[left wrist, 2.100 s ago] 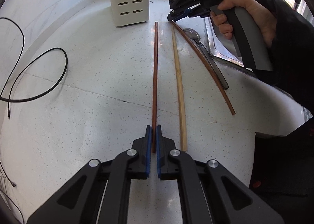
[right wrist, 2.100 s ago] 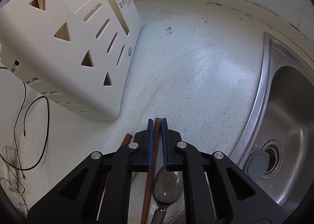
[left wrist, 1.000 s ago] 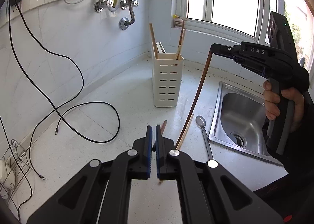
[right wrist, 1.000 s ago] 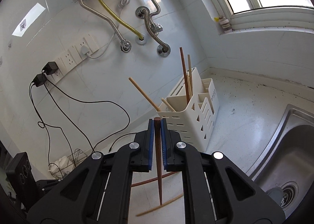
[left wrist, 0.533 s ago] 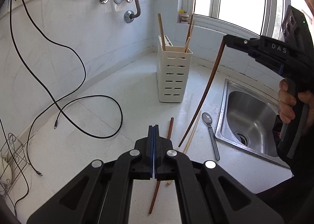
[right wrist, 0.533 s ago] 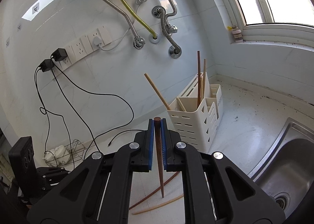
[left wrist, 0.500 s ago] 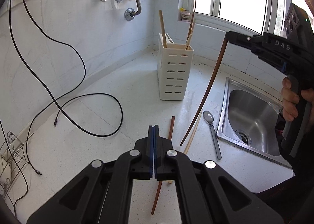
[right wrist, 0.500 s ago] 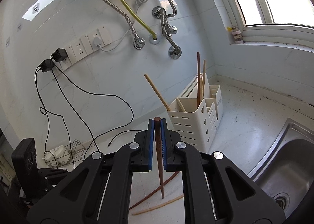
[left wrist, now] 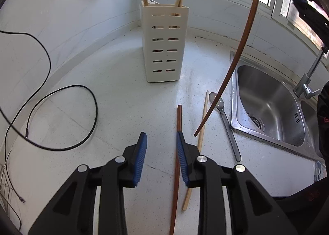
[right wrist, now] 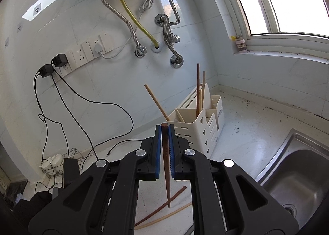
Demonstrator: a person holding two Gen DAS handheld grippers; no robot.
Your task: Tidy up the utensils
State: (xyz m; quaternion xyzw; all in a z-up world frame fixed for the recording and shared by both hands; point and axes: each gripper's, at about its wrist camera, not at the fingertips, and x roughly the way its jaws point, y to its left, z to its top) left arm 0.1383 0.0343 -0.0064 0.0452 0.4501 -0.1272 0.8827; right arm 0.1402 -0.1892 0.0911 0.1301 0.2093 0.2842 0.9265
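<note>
White countertop [left wrist: 115, 95] with sink [left wrist: 267, 99] at 3 o'clock and slotted utensil holder [left wrist: 164, 43] at 12 o'clock, already holding several chopsticks. Right gripper [right wrist: 165, 132], raised, is clamped on a dark chopstick [right wrist: 166, 165] that hangs tip-down. Left gripper [left wrist: 161, 144] points down at the counter, its jaws opening with nothing pressed between the pads; a second dark chopstick [left wrist: 178, 124] lies flat, running from 6 to 12 o'clock just inside its right finger [left wrist: 182, 152]. A pale chopstick [left wrist: 202, 122] and a spoon [left wrist: 224, 119] lie at 2 o'clock. Likely risks: the off-centre stick may roll away or be pinched askew on closing; the hanging stick may catch the holder's rim.
</note>
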